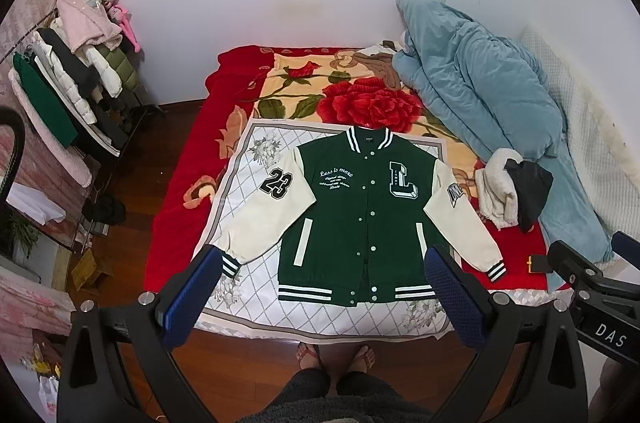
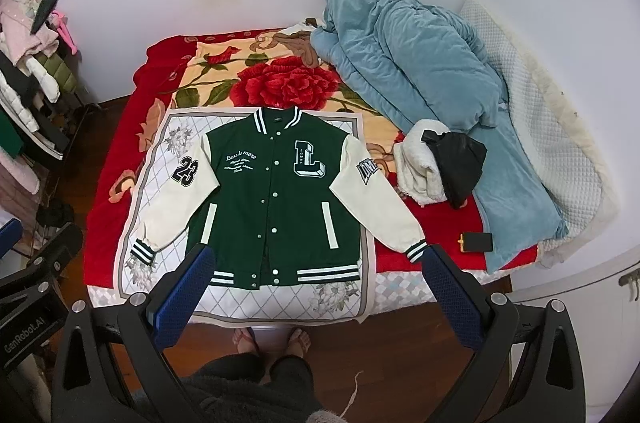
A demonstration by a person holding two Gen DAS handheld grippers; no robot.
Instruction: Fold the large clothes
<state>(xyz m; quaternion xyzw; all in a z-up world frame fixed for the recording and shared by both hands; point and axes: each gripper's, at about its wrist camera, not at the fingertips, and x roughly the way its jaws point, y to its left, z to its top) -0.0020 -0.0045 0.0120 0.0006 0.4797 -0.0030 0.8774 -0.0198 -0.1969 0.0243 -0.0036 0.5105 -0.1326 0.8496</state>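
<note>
We see a bed point(image 1: 176, 223) under a red rose blanket point(image 1: 360, 99), with a blue quilt point(image 1: 480, 91) heaped along its right side. A white diamond-patterned cloth point(image 1: 256, 207) is spread on the near part of the blanket. The green varsity jacket point(image 1: 360, 207) lies flat on that cloth, front up and snapped shut, collar toward the wall, cream sleeves angled outward; its right-hand cuff reaches past the cloth onto the blanket. A white fleece bundle point(image 1: 496, 191) with a black garment point(image 1: 528, 191) sits just beside that sleeve. Above the bed's near edge we hold the left gripper point(image 1: 320, 283) and the right gripper point(image 2: 316, 277), both with jaws wide apart and holding nothing. A dark phone point(image 2: 476, 242) rests beside the quilt.
</note>
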